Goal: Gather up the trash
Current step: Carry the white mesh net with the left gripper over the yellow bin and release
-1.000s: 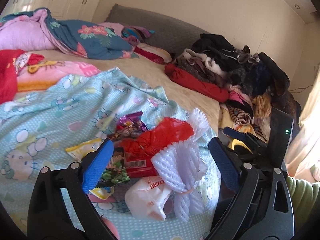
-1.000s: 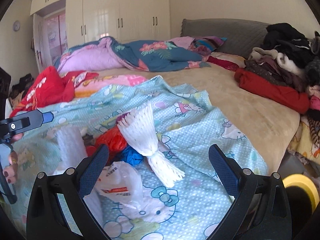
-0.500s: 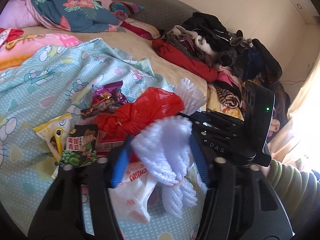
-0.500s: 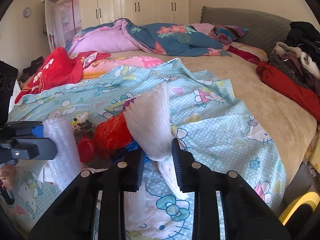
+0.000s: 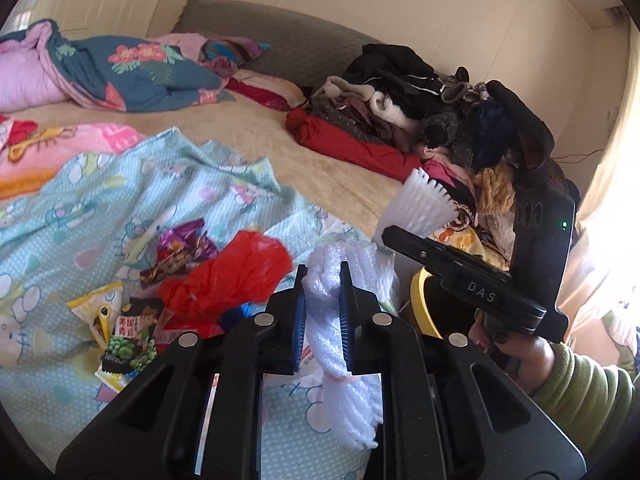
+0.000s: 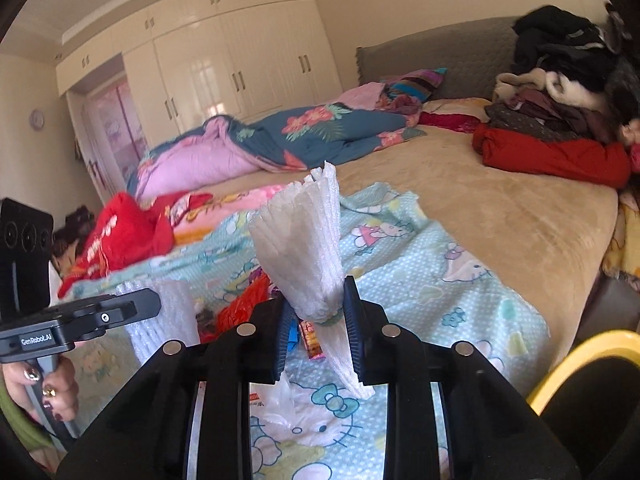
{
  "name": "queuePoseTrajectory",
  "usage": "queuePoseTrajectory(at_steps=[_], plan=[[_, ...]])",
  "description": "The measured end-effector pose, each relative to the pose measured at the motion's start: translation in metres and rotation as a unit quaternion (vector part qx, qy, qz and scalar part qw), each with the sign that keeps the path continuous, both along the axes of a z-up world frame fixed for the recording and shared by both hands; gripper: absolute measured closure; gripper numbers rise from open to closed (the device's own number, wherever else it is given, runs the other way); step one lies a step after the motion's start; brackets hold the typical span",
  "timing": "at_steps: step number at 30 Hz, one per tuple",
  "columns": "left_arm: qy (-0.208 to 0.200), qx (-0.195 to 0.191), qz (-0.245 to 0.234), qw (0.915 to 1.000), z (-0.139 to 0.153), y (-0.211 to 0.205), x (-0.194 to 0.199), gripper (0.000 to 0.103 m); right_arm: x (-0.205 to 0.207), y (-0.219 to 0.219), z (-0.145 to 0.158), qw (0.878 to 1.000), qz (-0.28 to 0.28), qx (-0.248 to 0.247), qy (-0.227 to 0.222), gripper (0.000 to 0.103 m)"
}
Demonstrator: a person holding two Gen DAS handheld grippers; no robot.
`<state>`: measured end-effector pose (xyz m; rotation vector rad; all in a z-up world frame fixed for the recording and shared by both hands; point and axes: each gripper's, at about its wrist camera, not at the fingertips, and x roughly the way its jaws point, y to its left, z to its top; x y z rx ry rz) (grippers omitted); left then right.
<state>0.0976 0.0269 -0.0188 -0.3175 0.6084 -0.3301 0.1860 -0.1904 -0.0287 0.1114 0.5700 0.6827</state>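
Observation:
Two white foam nets are held, one in each gripper. In the left wrist view my left gripper [image 5: 323, 272] has its jaws closing, with the pads pressing one foam net [image 5: 348, 396] that hangs below. My right gripper [image 6: 316, 294] is shut on the waist of the other foam net [image 6: 300, 232], whose fan stands upright. The same fan [image 5: 420, 204] shows above the right gripper [image 5: 388, 236] in the left wrist view. A red plastic bag [image 5: 240, 276], a purple wrapper [image 5: 184, 244] and a green snack packet [image 5: 128, 344] lie on the light blue cartoon blanket [image 5: 100, 208].
A yellow-rimmed bin [image 5: 418, 300] stands beside the bed at the right. A white plastic bag [image 6: 288, 404] lies on the blanket below the right gripper. Piled clothes [image 5: 440, 112], a flowered quilt [image 5: 120, 64] and a red garment [image 6: 120, 236] sit on the bed. White wardrobes [image 6: 220, 72] line the far wall.
Both grippers went from wide open to closed on the foam nets. Both nets have come up off the trash pile, and the views have risen.

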Motion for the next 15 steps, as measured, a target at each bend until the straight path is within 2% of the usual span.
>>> queuePoseTrajectory(at_steps=[5, 15], plan=[[-0.018, 0.007, 0.0, 0.9998, 0.013, -0.024, -0.002, 0.094, -0.007, -0.035, 0.007, 0.999, -0.027, 0.029, 0.007, 0.079], [-0.035, 0.012, -0.018, 0.9992, 0.025, -0.078, 0.003, 0.094, -0.024, -0.092, 0.018, 0.995, -0.08, 0.052, 0.0, 0.079]])
